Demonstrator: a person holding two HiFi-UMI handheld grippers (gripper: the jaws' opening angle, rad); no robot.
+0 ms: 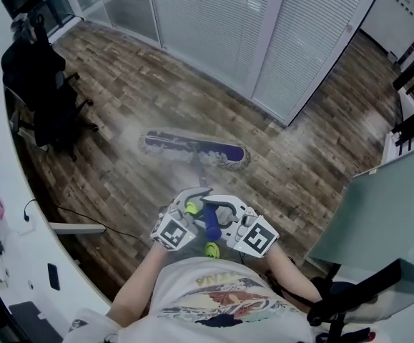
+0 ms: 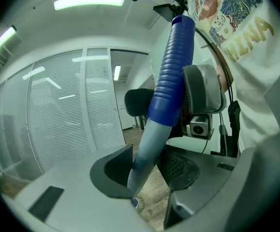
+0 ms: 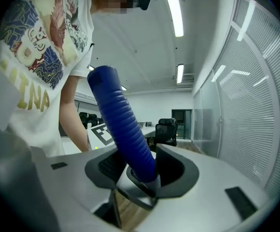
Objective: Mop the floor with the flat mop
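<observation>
Flat mop (image 1: 192, 147): purple-and-white pad lying flat and crosswise on wood-plank floor (image 1: 314, 156), ahead of the person, near slatted glass partition (image 1: 214, 27).
Handle (image 1: 211, 224): slanting up from pad toward the person's chest, pale shaft below, blue ribbed grip at top.
Left gripper (image 2: 147, 166): clamped on pale shaft just under the ribbed grip, jaws standing fairly wide around it.
Right gripper (image 3: 144, 170): closed on lower end of the ribbed grip, close beside the left, marker cubes side by side.
Black office chair (image 1: 46, 98): well apart at left, beside white desk (image 1: 21, 213).
</observation>
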